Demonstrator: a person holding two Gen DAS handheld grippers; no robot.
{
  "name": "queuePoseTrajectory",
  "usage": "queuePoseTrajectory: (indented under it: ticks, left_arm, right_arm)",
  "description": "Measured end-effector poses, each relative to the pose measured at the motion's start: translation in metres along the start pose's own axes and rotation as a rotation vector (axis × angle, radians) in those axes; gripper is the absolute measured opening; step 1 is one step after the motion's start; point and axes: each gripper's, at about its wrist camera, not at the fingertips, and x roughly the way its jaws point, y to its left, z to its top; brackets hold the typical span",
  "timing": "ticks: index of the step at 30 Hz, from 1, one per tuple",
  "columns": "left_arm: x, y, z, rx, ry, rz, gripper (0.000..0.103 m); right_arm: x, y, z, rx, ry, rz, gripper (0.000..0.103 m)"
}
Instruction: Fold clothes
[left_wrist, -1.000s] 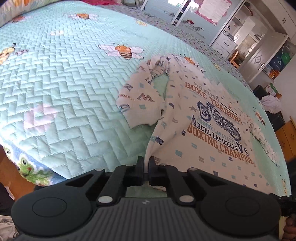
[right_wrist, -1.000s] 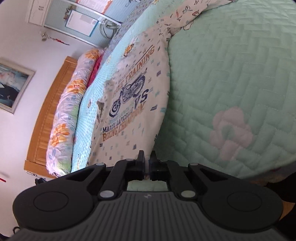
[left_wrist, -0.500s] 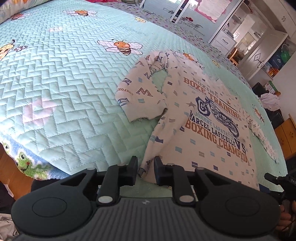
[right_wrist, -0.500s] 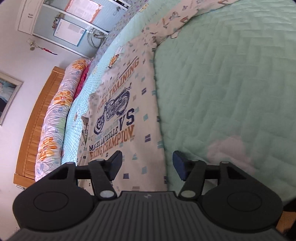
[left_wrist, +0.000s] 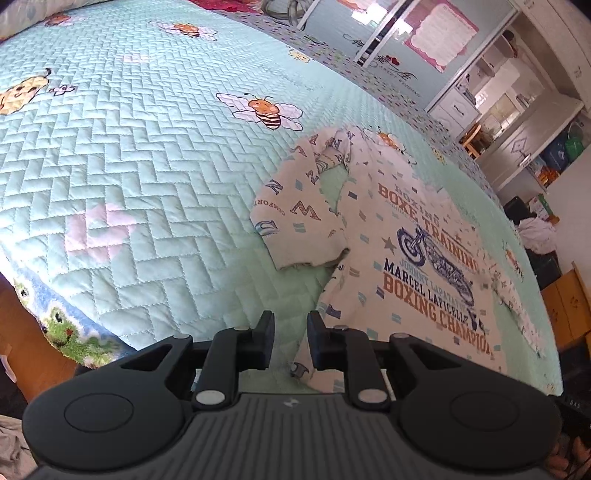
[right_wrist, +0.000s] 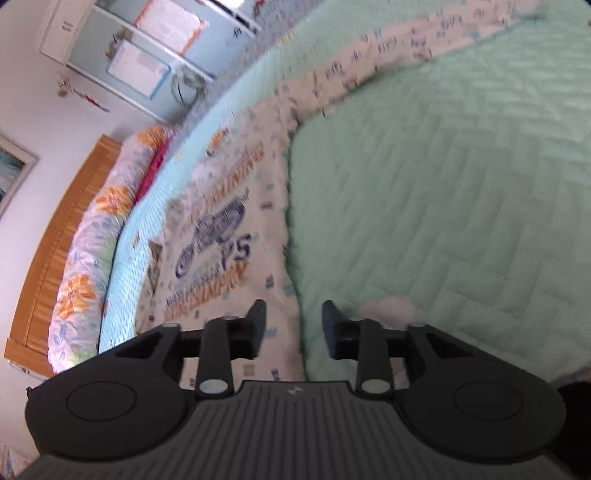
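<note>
Printed shirt (left_wrist: 406, 258) lies flat on the quilted bedspread (left_wrist: 147, 166), one sleeve (left_wrist: 299, 206) folded inward. Left gripper (left_wrist: 290, 325) jaws apart, opening; right gripper (right_wrist: 293, 317) jaws apart, closing, astride the shirt hem; neither grips cloth.

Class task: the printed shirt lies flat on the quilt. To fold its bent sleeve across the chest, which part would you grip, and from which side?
Probably the sleeve at its cuff end, approached from the open quilt side. That free edge lies clear of the shirt body, so it can be pinched and carried across.
</note>
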Motion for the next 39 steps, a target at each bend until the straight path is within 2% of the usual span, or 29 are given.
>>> queuePoseTrajectory:
  ticks: [1,3,5,7,11,14,18,25,27,29,30,31,36,39]
  left_arm:
    - [0.001,0.003,0.004,-0.029,-0.008,-0.003,0.030]
    - [0.005,0.005,0.013,-0.060,-0.023,-0.007,0.030]
    - [0.011,-0.004,0.020,0.000,-0.036,0.036,0.030]
    - [0.019,-0.023,0.022,0.157,-0.039,0.111,0.030]
    - [0.043,-0.072,0.002,0.646,-0.029,0.295,0.030]
    - [0.060,-0.087,-0.009,0.835,-0.023,0.338,0.031]
    - [0.075,-0.087,-0.007,0.892,0.014,0.293,0.030]
    - [0.093,-0.099,-0.010,1.018,0.048,0.292,0.034]
    - [0.096,-0.100,-0.007,1.009,0.046,0.285,0.034]
    - [0.097,-0.094,0.004,0.917,0.022,0.268,0.030]
    - [0.096,-0.088,0.012,0.849,0.013,0.255,0.014]
    - [0.095,-0.082,0.020,0.778,0.006,0.241,0.009]
    - [0.057,-0.043,0.066,0.444,-0.135,0.136,0.009]
    - [0.036,-0.018,0.100,0.317,-0.219,0.147,0.009]
  right_arm:
    - [-0.002,0.003,0.000,-0.004,-0.019,0.006,0.042]
    - [-0.003,0.009,0.000,-0.010,-0.033,0.023,0.043]
    - [0.000,0.016,0.000,-0.026,-0.024,0.027,0.043]
    - [0.003,0.020,0.000,-0.032,-0.015,0.025,0.045]
    - [0.007,0.018,0.000,-0.002,-0.008,0.006,0.048]
    - [0.009,0.013,0.000,0.035,-0.005,-0.005,0.049]
    - [0.010,0.010,0.000,0.050,0.002,-0.016,0.049]
    - [0.015,0.006,-0.001,0.070,0.020,-0.022,0.051]
    - [0.016,0.005,-0.001,0.072,0.023,-0.021,0.052]
    - [0.016,0.005,-0.001,0.072,0.022,-0.017,0.054]
    - [0.016,0.005,-0.001,0.074,0.023,-0.015,0.055]
    - [0.016,0.005,-0.001,0.076,0.024,-0.014,0.055]
    - [0.016,0.003,0.001,0.088,0.027,-0.015,0.055]
    - [0.018,0.007,0.004,0.081,0.028,-0.027,0.055]
